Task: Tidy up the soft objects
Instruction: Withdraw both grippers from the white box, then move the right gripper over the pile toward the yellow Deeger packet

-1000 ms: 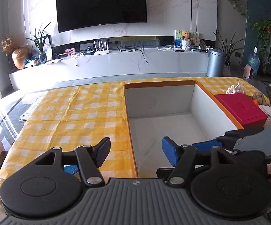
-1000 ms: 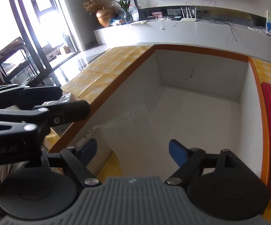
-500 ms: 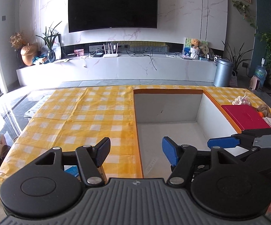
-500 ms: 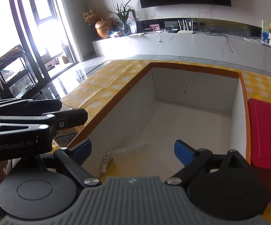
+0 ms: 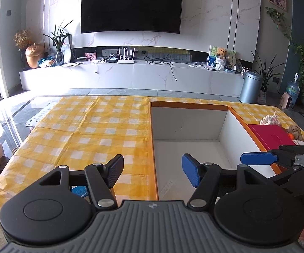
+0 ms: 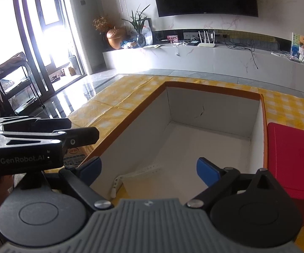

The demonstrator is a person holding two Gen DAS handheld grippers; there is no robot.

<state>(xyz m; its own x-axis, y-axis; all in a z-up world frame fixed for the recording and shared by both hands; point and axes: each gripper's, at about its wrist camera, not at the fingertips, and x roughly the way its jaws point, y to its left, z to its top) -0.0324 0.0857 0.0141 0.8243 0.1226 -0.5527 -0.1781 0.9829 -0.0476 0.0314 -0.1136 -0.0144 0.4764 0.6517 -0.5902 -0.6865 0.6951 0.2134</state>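
1. Yellow-and-white checked cloth point(image 5: 88, 135) covers the table, and a marble wall with a dark television point(image 5: 132, 5) is seen behind it.
2. Soft things are gathered at the far right of the table in the left wrist view — a pale knitted bundle point(image 5: 271, 119) and a brown plush toy point(image 5: 295, 130), both lying just beyond a red lid point(image 5: 270, 136).
3. An open box point(image 5: 188, 122) with white inner walls and an orange rim is set in the cloth, with the red lid touching its right side.
4. A white sheet of paper point(image 6: 152, 179) is seen on the box floor near the front edge, with a perforated strip along its side.
5. The left gripper point(image 5: 153, 171) is held over the front left rim of the box; its jaws are spread apart and nothing is between them.
6. The right gripper point(image 6: 148, 168) is held over the near part of the box above the paper — its jaws have just been opening and stand wide, with nothing gripped.
7. Each gripper is visible from the other's camera: the right one at the right edge, the left one at the left edge.
8. A printed packet point(image 6: 74, 158) lies on the cloth beneath the left gripper.
9. On the long white bench point(image 5: 131, 73) against the wall are set a router, a plant in a vase and a small teddy bear point(image 5: 221, 55); a grey bin point(image 5: 251, 87) stands on the floor at its right end.
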